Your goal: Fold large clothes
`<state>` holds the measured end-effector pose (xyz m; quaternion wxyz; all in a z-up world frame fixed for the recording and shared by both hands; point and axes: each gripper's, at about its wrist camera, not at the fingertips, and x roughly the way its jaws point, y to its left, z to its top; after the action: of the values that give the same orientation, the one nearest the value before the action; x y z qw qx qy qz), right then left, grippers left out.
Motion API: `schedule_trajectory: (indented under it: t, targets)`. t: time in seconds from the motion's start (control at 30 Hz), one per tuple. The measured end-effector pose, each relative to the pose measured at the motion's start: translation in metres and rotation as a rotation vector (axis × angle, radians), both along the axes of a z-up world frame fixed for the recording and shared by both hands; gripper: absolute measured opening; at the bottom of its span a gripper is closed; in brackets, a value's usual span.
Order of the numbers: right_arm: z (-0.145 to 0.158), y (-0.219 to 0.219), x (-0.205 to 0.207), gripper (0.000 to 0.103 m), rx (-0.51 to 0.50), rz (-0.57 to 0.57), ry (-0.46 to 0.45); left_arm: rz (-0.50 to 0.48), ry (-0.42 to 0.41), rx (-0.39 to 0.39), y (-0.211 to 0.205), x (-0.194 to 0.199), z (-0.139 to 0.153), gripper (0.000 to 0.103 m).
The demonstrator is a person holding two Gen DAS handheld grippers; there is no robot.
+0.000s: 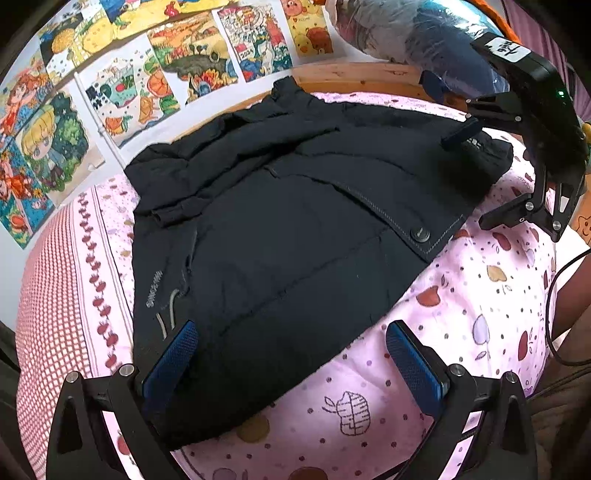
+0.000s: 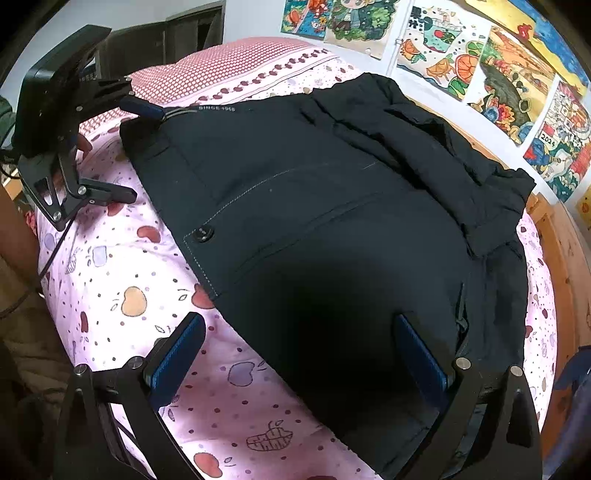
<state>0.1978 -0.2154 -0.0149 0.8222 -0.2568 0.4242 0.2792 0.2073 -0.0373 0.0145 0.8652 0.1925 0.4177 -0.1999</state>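
A large black padded jacket [image 1: 295, 229] lies spread on the pink patterned bed sheet [image 1: 461, 295], its sleeves folded in across the top. It also shows in the right wrist view [image 2: 351, 221]. My left gripper [image 1: 291, 354] is open, its blue pads straddling the jacket's near corner, just above the cloth. My right gripper [image 2: 299, 350] is open over the jacket's other near edge. In the left wrist view the right gripper [image 1: 458, 114] hovers at the jacket's far right corner. In the right wrist view the left gripper [image 2: 142, 107] hovers at the far left corner.
A wooden bed frame [image 1: 354, 75] runs behind the jacket, below a wall with colourful drawings [image 1: 155, 81]. A plastic-wrapped blue bundle [image 1: 417, 33] lies at the head. A red checked pillow [image 2: 229, 62] lies at one end. A black cable [image 1: 554, 295] hangs beside the bed.
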Motion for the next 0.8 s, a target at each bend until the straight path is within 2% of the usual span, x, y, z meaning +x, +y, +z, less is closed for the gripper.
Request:
schedule_trajectory:
  t: [0.17,0.43,0.8]
  targets:
    - [-0.006,0.001,-0.006,0.1,-0.05,0.017,-0.005,0.018,0.042,0.011,0.0,-0.001,-0.01,0.103]
    - [-0.014,0.01,-0.017,0.1,-0.165,0.056,-0.056,0.022,0.036,0.005,-0.001,-0.001,-0.012,0.103]
    - [-0.015,0.01,-0.013,0.1,-0.177,0.039,-0.056,0.023,0.034,0.009,-0.002,-0.001,-0.015,0.103]
